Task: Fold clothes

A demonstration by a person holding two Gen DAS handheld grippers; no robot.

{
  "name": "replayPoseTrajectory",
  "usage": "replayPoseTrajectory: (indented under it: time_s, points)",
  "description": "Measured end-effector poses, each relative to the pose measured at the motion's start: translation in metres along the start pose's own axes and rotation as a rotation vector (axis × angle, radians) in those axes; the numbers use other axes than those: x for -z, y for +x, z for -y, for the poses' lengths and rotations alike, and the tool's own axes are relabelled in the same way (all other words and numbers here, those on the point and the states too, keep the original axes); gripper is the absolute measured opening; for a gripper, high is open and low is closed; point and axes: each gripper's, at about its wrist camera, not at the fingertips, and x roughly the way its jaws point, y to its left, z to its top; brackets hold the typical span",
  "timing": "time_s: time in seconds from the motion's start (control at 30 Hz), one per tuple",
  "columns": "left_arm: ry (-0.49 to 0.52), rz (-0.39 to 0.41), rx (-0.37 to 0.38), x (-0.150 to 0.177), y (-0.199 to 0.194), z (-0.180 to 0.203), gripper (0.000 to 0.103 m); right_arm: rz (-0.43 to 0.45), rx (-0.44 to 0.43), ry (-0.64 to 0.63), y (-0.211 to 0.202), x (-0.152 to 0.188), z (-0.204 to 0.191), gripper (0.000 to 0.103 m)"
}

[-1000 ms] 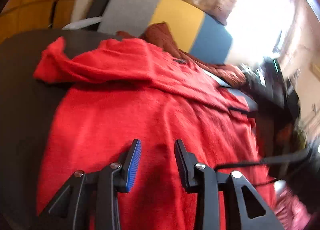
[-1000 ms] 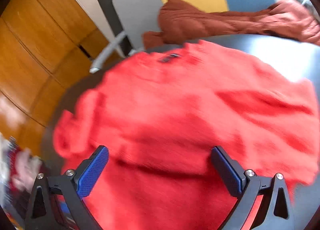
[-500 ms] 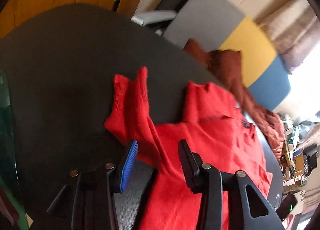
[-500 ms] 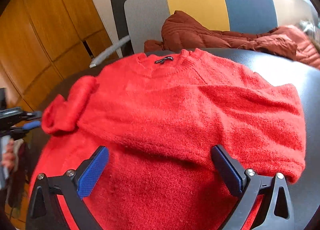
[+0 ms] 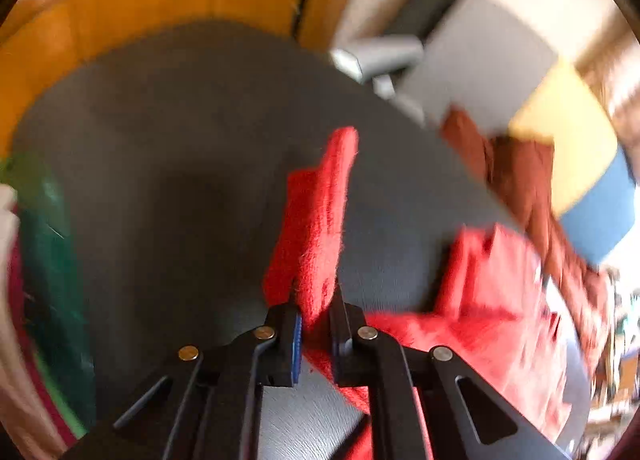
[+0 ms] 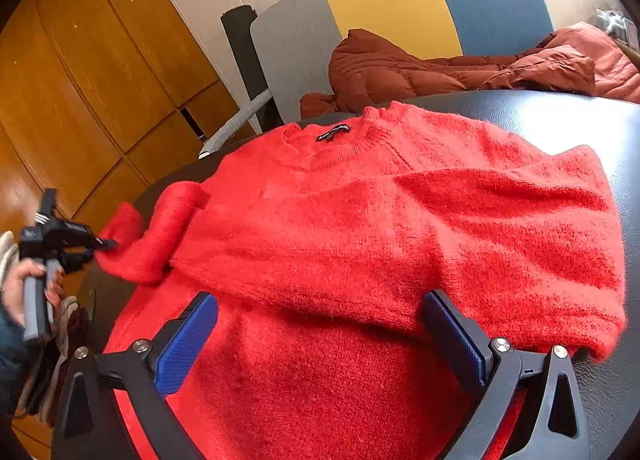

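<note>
A red knit sweater (image 6: pixel 360 220) lies flat on the dark round table (image 6: pixel 560 120), collar toward the far side, one sleeve folded across its chest. My left gripper (image 5: pixel 316 312) has its jaws closing, and they pinch the other sleeve (image 5: pixel 316 220) near its cuff. In the right wrist view that gripper (image 6: pixel 80 244) sits at the table's left edge, a hand (image 6: pixel 24 280) holding it, with the bunched sleeve (image 6: pixel 160 228) in its tips. My right gripper (image 6: pixel 320 300) stands wide open over the sweater's lower body, touching nothing.
A chair with a grey, yellow and blue back (image 6: pixel 400 0) stands behind the table, a rust-brown puffy jacket (image 6: pixel 440 68) draped on it and onto the table's far rim. Wooden cabinets (image 6: pixel 80 80) fill the left. Something green (image 5: pixel 40 260) lies past the table's left edge.
My left gripper swung from over the sweater's body out to the left sleeve and shut on it. The right gripper stayed where it was, open.
</note>
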Motion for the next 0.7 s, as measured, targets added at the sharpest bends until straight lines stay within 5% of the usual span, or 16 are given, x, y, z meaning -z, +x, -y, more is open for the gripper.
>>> replayPoseTrajectory:
  time_s: [0.2, 0.3, 0.4, 0.57, 0.7]
  points:
    - [-0.079, 0.262, -0.138, -0.058, -0.07, -0.028, 0.009, -0.002, 0.004, -0.007, 0.0, 0.0, -0.001, 0.103]
    - [-0.18, 0.301, -0.26, -0.076, -0.085, -0.053, 0.018, -0.002, 0.006, -0.009, 0.0, 0.0, -0.001, 0.103]
    - [-0.226, 0.351, -0.305, -0.078, -0.097, -0.066, 0.027, -0.005, 0.013, -0.016, 0.001, 0.0, -0.001, 0.103]
    - [-0.04, 0.36, -0.176, -0.03, -0.09, -0.031, 0.033, -0.017, 0.034, -0.033, 0.002, 0.0, -0.003, 0.103]
    - [0.19, 0.217, 0.017, 0.058, -0.043, 0.027, 0.033, -0.037, 0.083, -0.071, 0.007, 0.0, -0.01, 0.103]
